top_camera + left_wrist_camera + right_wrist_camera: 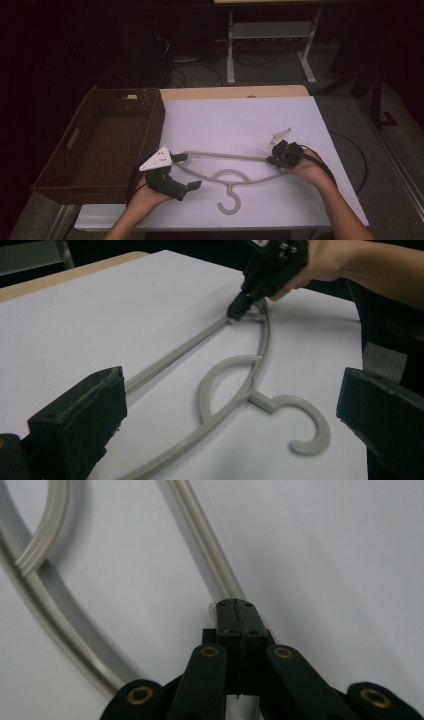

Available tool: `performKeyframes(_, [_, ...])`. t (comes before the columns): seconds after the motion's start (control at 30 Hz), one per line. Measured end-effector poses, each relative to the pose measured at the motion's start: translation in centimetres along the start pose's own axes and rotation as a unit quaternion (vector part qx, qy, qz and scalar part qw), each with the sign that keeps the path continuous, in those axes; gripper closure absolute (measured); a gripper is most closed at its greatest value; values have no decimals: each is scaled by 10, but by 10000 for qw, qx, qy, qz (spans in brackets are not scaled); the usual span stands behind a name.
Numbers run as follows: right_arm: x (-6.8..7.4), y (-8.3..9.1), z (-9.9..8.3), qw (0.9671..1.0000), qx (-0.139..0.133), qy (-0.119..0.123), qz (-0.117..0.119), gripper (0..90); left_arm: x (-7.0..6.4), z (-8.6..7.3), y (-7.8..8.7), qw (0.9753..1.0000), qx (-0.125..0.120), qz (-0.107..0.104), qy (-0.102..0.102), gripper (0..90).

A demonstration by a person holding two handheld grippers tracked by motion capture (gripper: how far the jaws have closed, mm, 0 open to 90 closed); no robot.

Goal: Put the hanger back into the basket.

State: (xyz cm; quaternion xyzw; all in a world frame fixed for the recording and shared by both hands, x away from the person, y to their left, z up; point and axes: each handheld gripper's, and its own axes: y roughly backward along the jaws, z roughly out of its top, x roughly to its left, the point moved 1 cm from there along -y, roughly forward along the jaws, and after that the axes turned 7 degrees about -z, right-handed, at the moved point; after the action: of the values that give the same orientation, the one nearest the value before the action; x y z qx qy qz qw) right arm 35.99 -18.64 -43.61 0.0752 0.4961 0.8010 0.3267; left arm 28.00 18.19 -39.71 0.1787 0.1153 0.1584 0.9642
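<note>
A grey plastic hanger point(227, 175) lies flat on the white table top point(240, 120), its hook point(230, 202) pointing toward the front edge. My right gripper point(272, 160) is shut on the hanger's right corner, where the straight bar meets the curved arm; in the right gripper view the closed tips point(237, 612) pinch the end of the bar point(200, 535). My left gripper point(188, 171) is open, with its jaws on either side of the hanger's left end. In the left gripper view, that gripper point(232, 425) has the hanger point(172, 357) running between the wide-apart jaws, and the right gripper point(235, 310) is farther off.
An empty brown wicker basket point(155, 130) stands on the left, right against the white top. Both forearms come in over the table's front edge. A white desk frame point(231, 50) and cables lie on the dark floor beyond.
</note>
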Motion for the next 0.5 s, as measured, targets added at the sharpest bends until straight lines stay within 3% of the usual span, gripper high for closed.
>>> performKeyframes(0.23, [-29, -22, 20, 9989, 44, -95, -449, 897, 0, -1, -4, 10000, 75, -24, -14, 0])
performKeyframes(0.4, [-46, -40, 36, 9962, 4, -295, -820, 897, 0, -1, -6, 9998, 184, -43, -30, 0])
performKeyframes(0.5, [-52, -43, 41, 9948, -79, -502, -882, 896, 0, -2, -7, 9998, 211, -48, -38, 0])
